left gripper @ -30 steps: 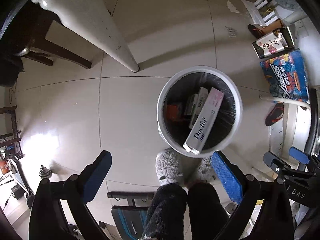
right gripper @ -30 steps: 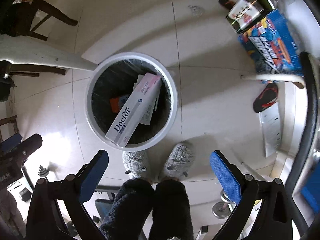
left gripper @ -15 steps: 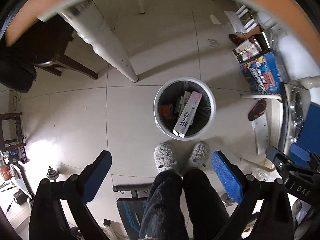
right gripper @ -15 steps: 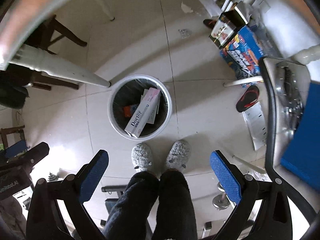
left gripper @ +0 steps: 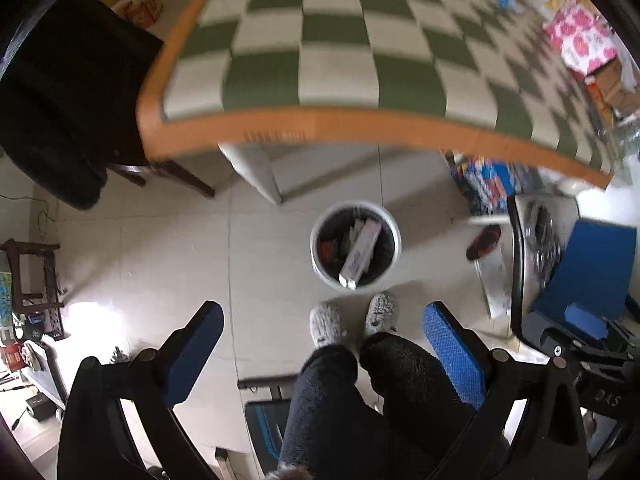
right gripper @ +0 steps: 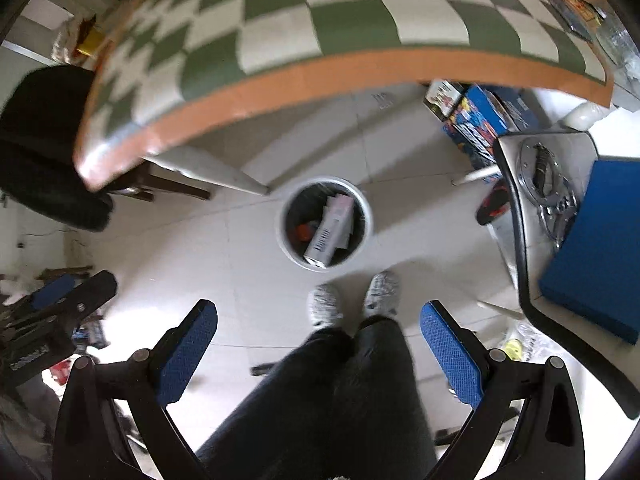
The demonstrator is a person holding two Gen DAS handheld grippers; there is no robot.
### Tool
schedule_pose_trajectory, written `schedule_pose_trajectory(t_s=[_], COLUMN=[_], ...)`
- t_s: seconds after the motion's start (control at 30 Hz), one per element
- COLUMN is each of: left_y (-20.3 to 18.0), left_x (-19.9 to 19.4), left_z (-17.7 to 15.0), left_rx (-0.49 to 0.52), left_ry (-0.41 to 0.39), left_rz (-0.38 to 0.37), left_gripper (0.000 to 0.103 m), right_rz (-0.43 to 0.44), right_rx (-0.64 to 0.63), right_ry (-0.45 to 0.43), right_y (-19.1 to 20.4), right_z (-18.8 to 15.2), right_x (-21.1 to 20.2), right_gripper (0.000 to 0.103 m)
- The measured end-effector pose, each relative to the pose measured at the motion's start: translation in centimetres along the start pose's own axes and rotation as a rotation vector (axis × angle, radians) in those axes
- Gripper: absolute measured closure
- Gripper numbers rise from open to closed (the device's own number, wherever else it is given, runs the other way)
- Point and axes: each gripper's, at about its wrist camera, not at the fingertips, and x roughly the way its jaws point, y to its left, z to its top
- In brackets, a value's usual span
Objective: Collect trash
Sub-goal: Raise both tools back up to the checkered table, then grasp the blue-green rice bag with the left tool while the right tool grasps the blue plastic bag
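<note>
Left gripper [left gripper: 324, 344] and right gripper [right gripper: 318, 336], both spread empty, above floor bin [right gripper: 362, 200] holding a long box [right gripper: 330, 232].

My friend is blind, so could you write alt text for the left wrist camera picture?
Looking down between an open, empty left gripper, a white trash bin on the tiled floor holds a long white box. The person's grey slippers stand beside it; a green-checkered table fills the top.
</note>
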Motion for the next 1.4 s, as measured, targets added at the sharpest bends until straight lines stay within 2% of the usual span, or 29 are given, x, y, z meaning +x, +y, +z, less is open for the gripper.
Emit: schedule_pose_trajectory(t_s=[0.13,0.27,0.37,0.47,0.53,0.57,0.63,0.67,0.73,0.77,0.83,0.93,1.0,1.13,1.23,1.27,1.3,1.33,1.37,1.4], left_y=[0.2,-0.8,-1.9,-3.2,-4.2,-5.0,-5.7,-6.3,-7.7,-8.7,-10.8,-14.7,-16.9,-20.0,-20.4,-20.2,-19.9,-19.7,-19.2,-18.9], left_x=[-3.3,-5.1,-5.7,-5.9,-5.6,-5.0,-4.2,-3.5,-2.4,-1.6,-0.5,2.0,4.0,8.6,11.2,12.0,12.6,12.9,13.2,13.5], left_z=[3.2,8.9,13.5,19.0,22.7,25.5,29.0,31.3,35.2,37.4,41.0,46.3,49.6,54.8,57.3,58.1,58.7,59.1,59.6,59.9], left_rx=[-0.028,-0.050,-0.059,-0.083,-0.103,-0.121,-0.146,-0.160,-0.163,-0.156,-0.110,0.012,0.094,0.239,0.292,0.300,0.297,0.295,0.286,0.279], left_ry=[-0.095,-0.180,-0.217,-0.249,-0.261,-0.259,-0.242,-0.231,-0.224,-0.224,-0.233,-0.240,-0.226,-0.192,-0.162,-0.150,-0.141,-0.140,-0.136,-0.132], left_rz=[0.011,0.046,0.073,0.101,0.117,0.135,0.136,0.141,0.156,0.171,0.208,0.289,0.327,0.425,0.475,0.488,0.496,0.496,0.492,0.481], left_gripper=[0.001,0.001,0.000,0.000,0.000,0.000,0.000,0.000,0.000,0.000,0.000,0.000,0.000,0.000,0.002,0.003,0.011,0.029,0.038,0.061], right_rz=[0.072,0.124,0.118,0.116,0.104,0.087,0.068,0.046,0.012,-0.004,-0.023,-0.054,-0.071,-0.090,-0.105,-0.106,-0.107,-0.107,-0.108,-0.108], right_rx=[0.005,0.024,0.042,0.077,0.102,0.115,0.137,0.156,0.182,0.200,0.223,0.227,0.219,0.208,0.198,0.197,0.194,0.193,0.193,0.194], right_ry=[-0.060,-0.127,-0.157,-0.180,-0.195,-0.196,-0.197,-0.203,-0.208,-0.203,-0.189,-0.167,-0.152,-0.127,-0.112,-0.107,-0.098,-0.092,-0.085,-0.080], right_y=[1.4,1.6,0.8,-1.5,-3.6,-4.7,-6.8,-8.2,-10.3,-11.6,-13.6,-15.8,-16.7,-17.7,-18.0,-18.0,-18.0,-18.0,-18.0,-18.1], right_z=[2.6,8.3,13.1,19.6,25.6,28.4,33.5,37.2,42.0,45.5,50.6,57.0,60.4,64.6,66.6,67.0,67.5,67.8,68.0,68.2], right_x=[-3.8,-7.1,-8.3,-9.4,-9.7,-9.6,-9.3,-9.2,-8.7,-8.1,-7.0,-4.7,-3.0,0.0,1.9,2.5,3.3,3.9,4.5,4.8], right_gripper=[0.000,0.000,0.000,0.000,0.000,0.000,0.000,0.000,0.000,0.000,0.000,0.000,0.000,0.000,0.000,0.000,0.000,0.000,0.001,0.001])
